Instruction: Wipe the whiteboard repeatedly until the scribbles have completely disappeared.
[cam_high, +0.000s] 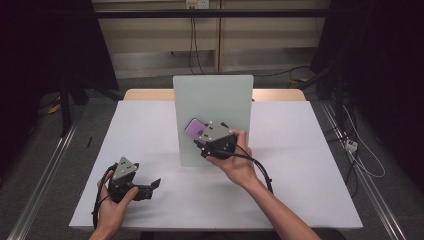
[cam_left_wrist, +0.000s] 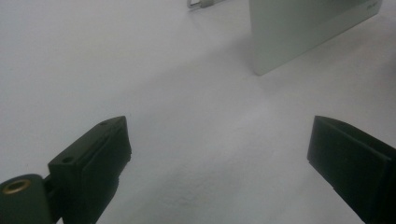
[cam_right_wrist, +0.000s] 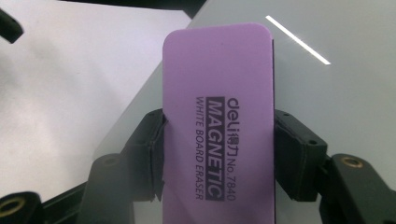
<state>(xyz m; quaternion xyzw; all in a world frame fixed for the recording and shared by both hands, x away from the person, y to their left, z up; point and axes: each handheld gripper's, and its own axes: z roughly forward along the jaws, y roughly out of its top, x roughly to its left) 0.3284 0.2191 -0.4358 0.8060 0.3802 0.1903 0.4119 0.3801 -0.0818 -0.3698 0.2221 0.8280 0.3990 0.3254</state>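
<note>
The right gripper (cam_right_wrist: 218, 154) is clamped on a purple whiteboard eraser (cam_right_wrist: 219, 116), its two black jaws pressing the eraser's long sides. The eraser is a flat rectangular block with rounded corners and a smooth matte top; black print along it reads "deli", "MAGNETIC", "WHITE BOARD ERASER" and "No. 7840". A dark edge shows along its right side, though whether that is a felt layer I cannot tell. In the high view the right gripper (cam_high: 202, 134) sits over the near part of a pale whiteboard (cam_high: 212, 95), with the eraser (cam_high: 192, 129) poking out to the far left of the grey three-cornered plate; whether the eraser touches the board is not clear. The right hand (cam_high: 239, 162) wraps the gripper body from the near side, and a black cable trails off toward the near right.

The whiteboard is a smooth, glossy rectangular panel with rounded corners, greenish white, lying on the middle of the table; in the right gripper view a bright streak of light reflects off it.

The left gripper (cam_left_wrist: 219, 154) stands with its jaws wide apart and nothing between them, above bare tabletop. In the high view it (cam_high: 156, 184) lies low at the near left, held by the left hand (cam_high: 114, 200), well apart from the board, its jaws pointing right.

The table (cam_high: 300, 150) is covered with a flat, matte white sheet; a strip of light wood shows at its far edge.
</note>
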